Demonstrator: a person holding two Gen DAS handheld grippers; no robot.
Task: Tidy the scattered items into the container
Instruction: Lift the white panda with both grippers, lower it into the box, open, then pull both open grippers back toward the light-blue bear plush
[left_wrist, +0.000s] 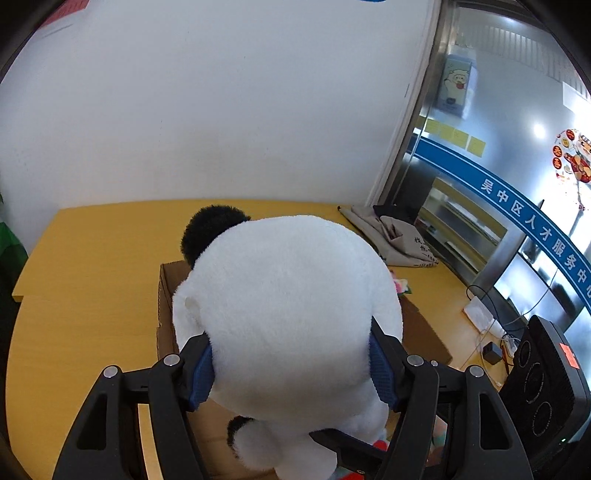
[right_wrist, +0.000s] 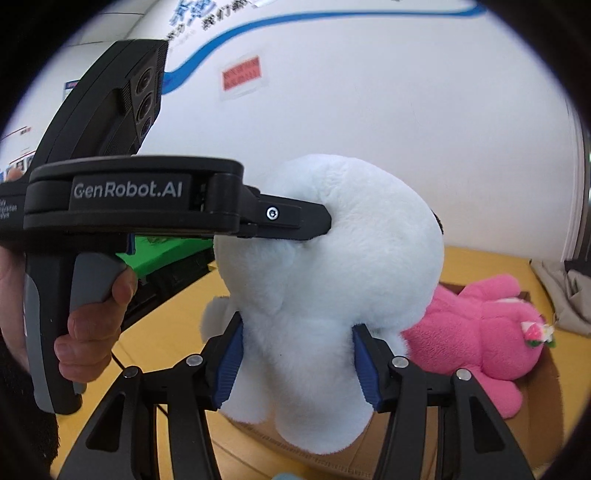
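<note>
A big white plush toy (left_wrist: 291, 295) with black ears is held above an open cardboard box (left_wrist: 168, 295) on a yellow table. My left gripper (left_wrist: 291, 365) is shut on its round head. My right gripper (right_wrist: 295, 354) is shut on its body (right_wrist: 314, 295) lower down. In the right wrist view the left gripper's finger (right_wrist: 295, 218) presses into the head from the left, held by a hand. A pink plush toy (right_wrist: 487, 332) lies in the box (right_wrist: 546, 391) behind the white one. The box's inside is mostly hidden by the toy.
A grey cloth bag (left_wrist: 399, 236) lies at the table's far right corner. A white power strip with cables (left_wrist: 484, 317) and a black device (left_wrist: 543, 380) sit at the right. A white wall stands behind the table (left_wrist: 92, 266). A green object (right_wrist: 166, 251) is at the left.
</note>
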